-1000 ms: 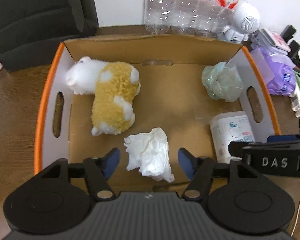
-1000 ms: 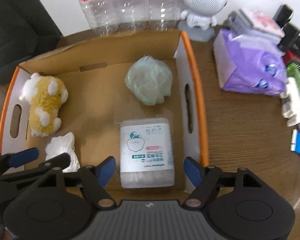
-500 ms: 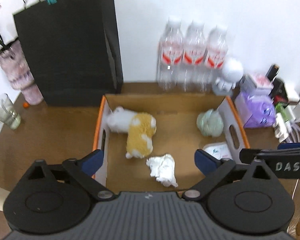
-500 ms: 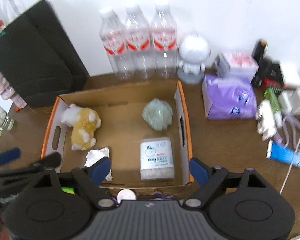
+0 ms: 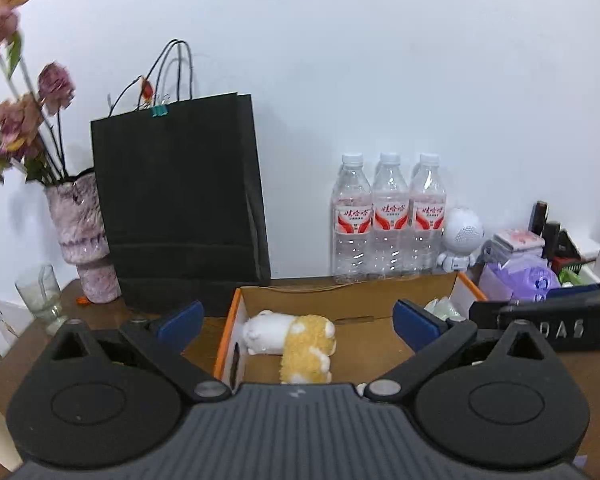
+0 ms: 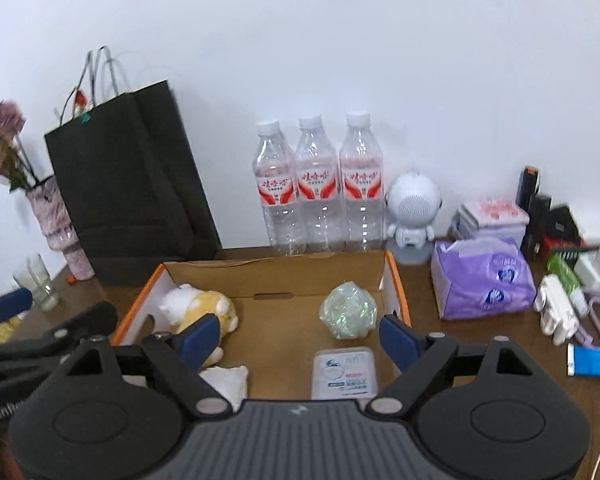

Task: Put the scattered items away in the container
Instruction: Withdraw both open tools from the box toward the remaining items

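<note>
Right wrist view: right gripper [image 6: 298, 338] spread wide, grasping nothing; left gripper [image 5: 298, 318] likewise released. Plush toy [image 6: 198, 308] by cardboard box's [image 6: 276, 270] left wall, green ball [image 6: 348, 312] near right wall.

Cardboard box [image 6: 392, 280] on the desk [image 6: 480, 344]. Inside: plush toy [image 6: 198, 306] at left, crumpled tissue [image 6: 226, 380] in front of it, bag ball [image 6: 348, 312] at right, plastic case [image 6: 345, 372] before that. Behind the box: three bottles [image 6: 318, 188]. Paper bag [image 6: 128, 184] back left; tissue pack [image 6: 484, 280] right of the box.
</note>
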### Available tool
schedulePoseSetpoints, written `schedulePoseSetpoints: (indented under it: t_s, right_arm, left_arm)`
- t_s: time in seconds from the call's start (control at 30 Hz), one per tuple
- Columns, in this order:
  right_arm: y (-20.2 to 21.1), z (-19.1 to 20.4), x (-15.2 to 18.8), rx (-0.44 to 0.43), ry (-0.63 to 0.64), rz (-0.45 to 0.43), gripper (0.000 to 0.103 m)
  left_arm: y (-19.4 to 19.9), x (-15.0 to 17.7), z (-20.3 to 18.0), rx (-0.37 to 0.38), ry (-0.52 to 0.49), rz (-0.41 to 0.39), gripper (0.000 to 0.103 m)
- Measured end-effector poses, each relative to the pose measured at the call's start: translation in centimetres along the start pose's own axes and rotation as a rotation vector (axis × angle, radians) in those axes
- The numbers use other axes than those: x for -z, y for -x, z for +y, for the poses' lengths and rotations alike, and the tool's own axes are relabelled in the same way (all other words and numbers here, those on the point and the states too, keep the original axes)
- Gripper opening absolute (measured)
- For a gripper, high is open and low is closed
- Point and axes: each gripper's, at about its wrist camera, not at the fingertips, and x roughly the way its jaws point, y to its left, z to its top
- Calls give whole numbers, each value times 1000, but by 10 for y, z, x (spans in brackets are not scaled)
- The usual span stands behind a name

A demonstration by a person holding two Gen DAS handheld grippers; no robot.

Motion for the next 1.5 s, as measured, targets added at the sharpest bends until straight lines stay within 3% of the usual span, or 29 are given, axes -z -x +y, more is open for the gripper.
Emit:
schedulePoseSetpoints:
  t_s: [0.17, 0.57, 0.93, 1.1, 1.33, 1.5]
  right_arm:
    - [3, 0, 24, 4, 24, -89, 86]
    - [25, -6, 53, -25, -22, -152, 86]
    - [77, -12, 116, -31, -4, -233, 86]
    - [107, -9, 144, -17, 22, -259, 86]
    - [146, -2, 194, -32, 41, -266, 88]
    - [177, 10, 227, -34, 83, -271, 88]
  left_arm:
    - [1, 20, 7, 0, 44, -34, 103]
    - [33, 44, 5, -21, -3, -111, 103]
    - [90, 100, -3, 14, -9, -119, 103]
    - [120, 123, 5, 69, 31, -113, 103]
    - [167, 157, 5, 2, -11, -95, 103]
    - [201, 175, 11, -16, 39, -103, 103]
